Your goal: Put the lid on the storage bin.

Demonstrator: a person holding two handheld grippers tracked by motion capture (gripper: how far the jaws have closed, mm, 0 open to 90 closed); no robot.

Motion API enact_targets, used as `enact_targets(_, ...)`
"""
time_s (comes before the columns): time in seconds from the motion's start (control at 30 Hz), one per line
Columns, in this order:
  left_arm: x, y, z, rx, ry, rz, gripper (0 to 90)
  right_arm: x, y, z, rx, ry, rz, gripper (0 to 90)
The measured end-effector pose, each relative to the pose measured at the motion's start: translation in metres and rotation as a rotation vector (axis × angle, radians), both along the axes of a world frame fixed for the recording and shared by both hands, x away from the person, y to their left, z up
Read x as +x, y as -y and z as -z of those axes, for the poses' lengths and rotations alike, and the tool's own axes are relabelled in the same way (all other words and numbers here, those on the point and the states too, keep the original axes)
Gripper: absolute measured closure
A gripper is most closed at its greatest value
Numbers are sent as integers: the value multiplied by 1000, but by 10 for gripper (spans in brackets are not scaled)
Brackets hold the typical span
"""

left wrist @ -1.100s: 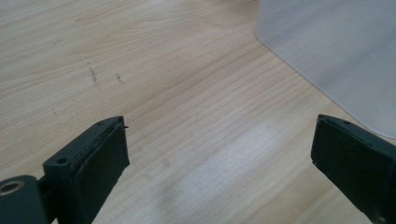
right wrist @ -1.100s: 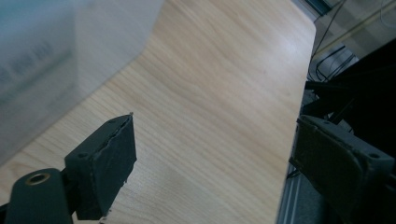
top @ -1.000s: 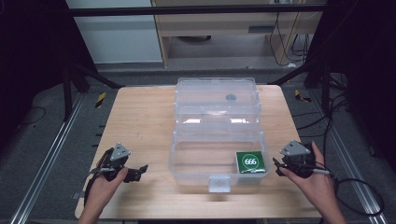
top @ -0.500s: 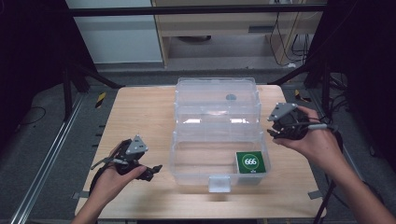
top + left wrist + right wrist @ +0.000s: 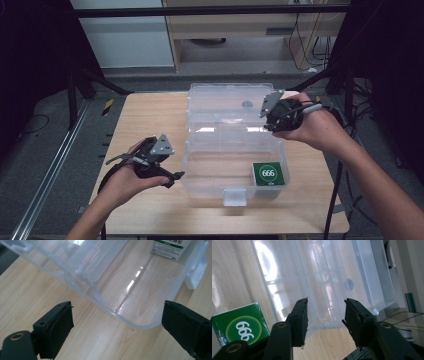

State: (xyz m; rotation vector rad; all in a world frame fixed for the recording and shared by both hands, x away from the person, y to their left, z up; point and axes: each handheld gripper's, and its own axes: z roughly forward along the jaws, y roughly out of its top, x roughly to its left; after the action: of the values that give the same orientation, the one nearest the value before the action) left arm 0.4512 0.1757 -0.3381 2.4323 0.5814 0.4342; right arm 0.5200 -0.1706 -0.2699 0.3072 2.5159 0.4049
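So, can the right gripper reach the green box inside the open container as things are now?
Probably yes. The clear container lies open, so nothing covers the green box in its near right corner. The right gripper, fingers apart, hovers over the container's right side, with free space between them.

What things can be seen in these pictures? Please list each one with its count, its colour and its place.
Storage box: one, clear plastic, lid open toward the far side, middle of the table.
Small carton: one, green with "666" in white, inside the box at its near right corner.
Table: one, light wood, under the box.
Cabinet: one, beige, on the floor beyond the table.
Left gripper: one, black with a grey plate, jaws wide open, above the table to the left of the box's near left corner.
Right gripper: one, black with a grey plate, jaws open, over the right side of the open lid.
Hands: two, one around each gripper.
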Motion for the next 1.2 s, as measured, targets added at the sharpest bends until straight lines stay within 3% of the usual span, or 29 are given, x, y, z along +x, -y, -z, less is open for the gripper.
enact_targets(0.07, 2, 6, -2, 12, -5, 20, 112, 8, -9, 2, -32, -13, -21, 562)
enact_targets(0.1, 7, 15, -2, 34, -15, 52, 119, 13, -12, 4, -49, -23, -30, 561)
enact_targets(0.13, 7, 15, -2, 34, -15, 52, 118, 18, -14, 6, -52, -39, -46, 542)
enact_targets(0.23, 12, 30, 5, 73, -37, 113, 105, 31, -16, 13, -64, -83, -65, 520)
enact_targets(0.53, 19, 46, 10, 57, -63, 155, 62, 54, -20, 25, -119, -115, -54, 577)
enact_targets(0.63, 19, 51, 13, 87, -59, 170, 78, 59, -26, 30, -159, -133, -75, 598)
enact_targets(0.67, 18, 52, 13, 111, -37, 167, 95, 60, -27, 32, -173, -142, -79, 618)
enact_targets(0.8, 16, 55, 12, 107, -31, 173, 135, 61, -29, 38, -221, -135, -95, 678)
enact_targets(0.9, 15, 56, 12, 117, -32, 185, 177, 63, -26, 36, -206, -133, -96, 742)
enact_targets(0.97, 14, 56, 12, 137, -11, 178, 249, 63, -24, 35, -203, -141, -110, 763)
enact_targets(1.1, 10, 57, 12, 162, -34, 190, 363, 62, -24, 34, -215, -146, -138, 805)
enact_targets(1.13, 8, 59, 15, 151, -76, 219, 386, 62, -24, 34, -217, -147, -137, 807)
enact_targets(1.2, 5, 62, 17, 169, -102, 248, 426, 62, -24, 34, -218, -145, -139, 809)
